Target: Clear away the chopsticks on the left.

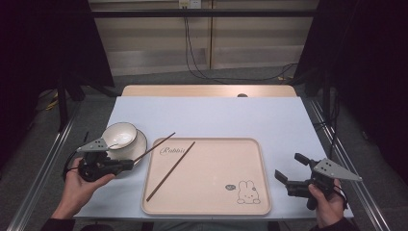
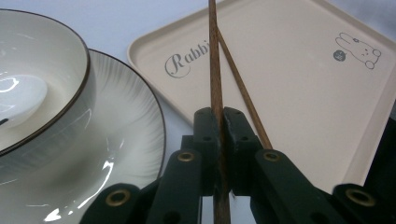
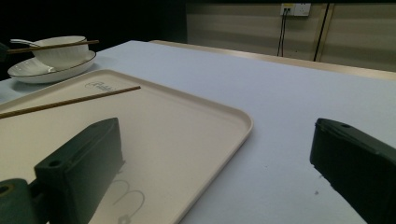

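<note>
The held chopstick (image 1: 154,147) sits left of centre in the high view, clamped at its near end between the closed jaws of the left gripper (image 1: 129,164). From there it slants up and to the right, and its far tip reaches over the upper left corner of the tray (image 1: 216,192). In the left gripper view the same chopstick (image 2: 215,70) runs straight up from between the jaws. The second chopstick (image 1: 171,170) lies flat on the tray, slanted in much the same direction, just right of the held one. The tray is beige, with the word "Rabbit" at its upper left and a rabbit drawing (image 1: 248,192) at its lower right. A white bowl (image 1: 119,135) stands on a white plate (image 1: 139,144) just left of the tray. All items rest on the light blue table (image 1: 240,115). The right gripper (image 1: 288,168) is at the lower right of the frame, off the tray's right edge, jaws spread wide with nothing between them.
</note>
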Available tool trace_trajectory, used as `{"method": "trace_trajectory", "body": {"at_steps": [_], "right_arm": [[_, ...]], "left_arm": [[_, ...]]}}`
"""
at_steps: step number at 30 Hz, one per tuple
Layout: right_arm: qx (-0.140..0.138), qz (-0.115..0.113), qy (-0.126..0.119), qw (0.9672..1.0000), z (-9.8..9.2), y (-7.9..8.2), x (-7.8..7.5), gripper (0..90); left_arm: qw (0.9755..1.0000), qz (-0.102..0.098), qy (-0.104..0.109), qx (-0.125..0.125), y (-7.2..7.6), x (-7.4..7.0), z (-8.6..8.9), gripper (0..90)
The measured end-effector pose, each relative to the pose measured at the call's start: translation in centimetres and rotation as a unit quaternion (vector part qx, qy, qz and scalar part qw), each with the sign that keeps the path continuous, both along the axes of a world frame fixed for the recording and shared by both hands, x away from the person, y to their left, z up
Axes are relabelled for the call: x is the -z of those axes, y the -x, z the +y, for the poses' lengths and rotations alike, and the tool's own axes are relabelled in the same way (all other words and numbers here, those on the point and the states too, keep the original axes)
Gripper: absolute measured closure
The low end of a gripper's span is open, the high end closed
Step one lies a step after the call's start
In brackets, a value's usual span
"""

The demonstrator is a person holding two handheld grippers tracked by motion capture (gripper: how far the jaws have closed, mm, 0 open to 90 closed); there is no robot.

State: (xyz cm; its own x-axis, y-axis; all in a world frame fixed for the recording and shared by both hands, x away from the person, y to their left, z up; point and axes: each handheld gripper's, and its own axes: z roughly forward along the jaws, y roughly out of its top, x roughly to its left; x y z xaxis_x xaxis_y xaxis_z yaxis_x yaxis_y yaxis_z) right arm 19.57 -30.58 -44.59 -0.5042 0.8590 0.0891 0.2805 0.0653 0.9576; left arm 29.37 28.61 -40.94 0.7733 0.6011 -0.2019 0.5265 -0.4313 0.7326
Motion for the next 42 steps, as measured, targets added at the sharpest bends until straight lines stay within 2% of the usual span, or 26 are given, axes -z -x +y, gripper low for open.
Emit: {"method": "trace_trajectory", "body": {"at_steps": [13, 19, 23, 24, 28, 29, 30, 33, 34, 36, 38, 42], "right_arm": [[-0.001, -0.001, 0.003, 1.0, 0.0, 0.0, 0.0, 2.0], [0.006, -0.007, 0.005, 0.9999, 0.0, 0.0, 0.0, 1.1], [0.007, -0.008, 0.005, 0.9999, 0.0, 0.1, 0.0, 1.1], [0.005, -0.007, 0.006, 0.9999, 0.0, 0.1, 0.0, 1.1], [0.007, -0.008, 0.006, 0.9999, 0.1, 0.1, 0.0, 1.1], [0.007, -0.008, 0.01, 0.9999, 0.1, 0.1, 0.0, 1.1], [0.009, -0.01, 0.011, 0.9999, 0.1, 0.1, 0.0, 1.1], [0.01, -0.01, 0.011, 0.9998, 0.1, 0.1, 0.0, 1.1], [0.012, -0.011, 0.013, 0.9998, 0.2, 0.1, 0.0, 1.1], [0.012, -0.011, 0.013, 0.9998, 0.2, 0.1, 0.0, 1.0], [0.013, -0.013, 0.014, 0.9997, 0.2, 0.1, 0.0, 1.1], [0.012, -0.012, 0.013, 0.9998, 0.2, 0.1, 0.0, 1.1]], "left_arm": [[1.0, 0.002, 0.008, 0.002, 1.1, -0.7, -2.5, 84.6], [0.9998, 0.012, 0.009, 0.01, 1.5, -0.7, -4.3, 84.7], [0.9996, 0.017, 0.019, 0.008, 1.8, -0.6, -5.0, 84.7], [0.9997, 0.018, 0.014, 0.003, 1.9, -0.5, -5.4, 84.7], [0.9996, 0.02, 0.018, -0.006, 2.1, -0.3, -5.9, 84.7], [0.9995, 0.022, 0.02, -0.01, 2.1, -0.3, -6.1, 84.7], [0.9991, 0.032, 0.024, -0.015, 2.1, -0.3, -6.5, 84.7], [0.9993, 0.025, 0.016, -0.022, 2.1, -0.5, -7.1, 84.7], [0.9991, 0.027, 0.021, -0.026, 2.1, -0.5, -7.3, 84.7], [0.999, 0.025, 0.008, -0.036, 1.7, -0.6, -8.1, 84.6], [0.9984, 0.031, 0.018, -0.044, 1.4, -0.4, -8.4, 84.6], [0.9977, 0.034, 0.015, -0.056, 0.9, -0.1, -8.7, 84.6]]}}
